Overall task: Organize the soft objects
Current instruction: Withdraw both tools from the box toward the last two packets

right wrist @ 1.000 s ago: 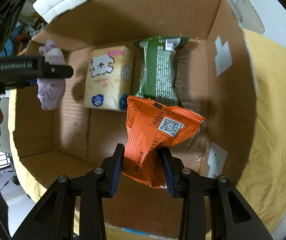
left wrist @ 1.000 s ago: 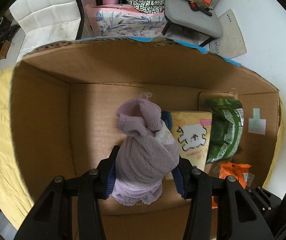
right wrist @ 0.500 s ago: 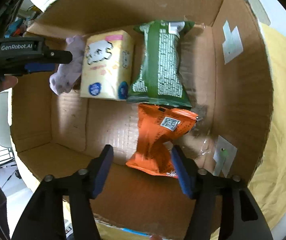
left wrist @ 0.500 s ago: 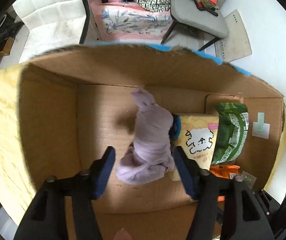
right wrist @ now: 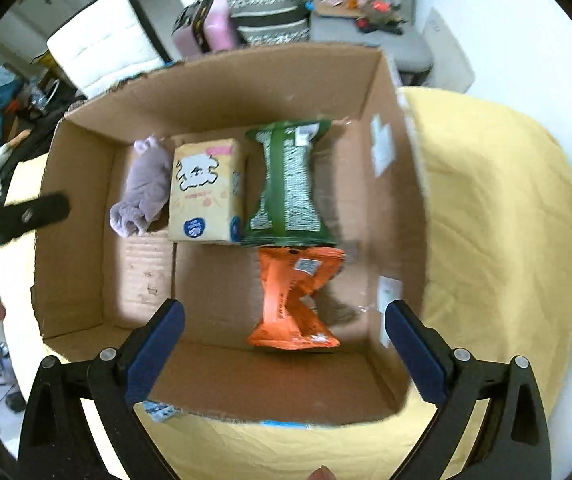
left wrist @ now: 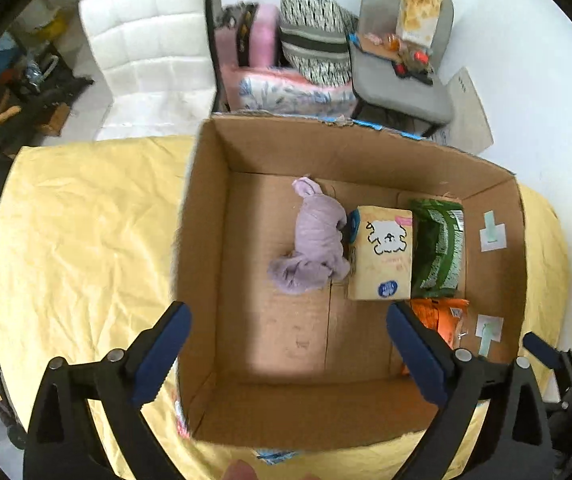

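Observation:
A cardboard box (left wrist: 201,216) (right wrist: 402,184) stands on a yellow cloth. On its floor lie a lilac knitted cloth bundle (left wrist: 316,240) (right wrist: 143,192), a yellow tissue pack with a white dog drawing (left wrist: 382,254) (right wrist: 205,188), a green snack bag (left wrist: 440,248) (right wrist: 290,184) and an orange snack bag (left wrist: 438,314) (right wrist: 292,300). My left gripper (left wrist: 288,356) is wide open and empty, raised above the box's near edge. My right gripper (right wrist: 283,356) is wide open and empty, raised above the box's near wall, with the orange bag lying free below it.
The yellow cloth (left wrist: 85,232) (right wrist: 498,216) covers the table around the box. Behind it are a white chair (left wrist: 149,48), a pink suitcase (left wrist: 251,36), a striped bag (left wrist: 314,44) and a grey chair (left wrist: 402,80) with clutter. The left gripper's arm (right wrist: 17,218) shows at the left.
Both grippers opened wide and pulled up and back out of the box. The left one let go of the lilac bundle, the right one let go of the orange bag; both now lie on the box floor.

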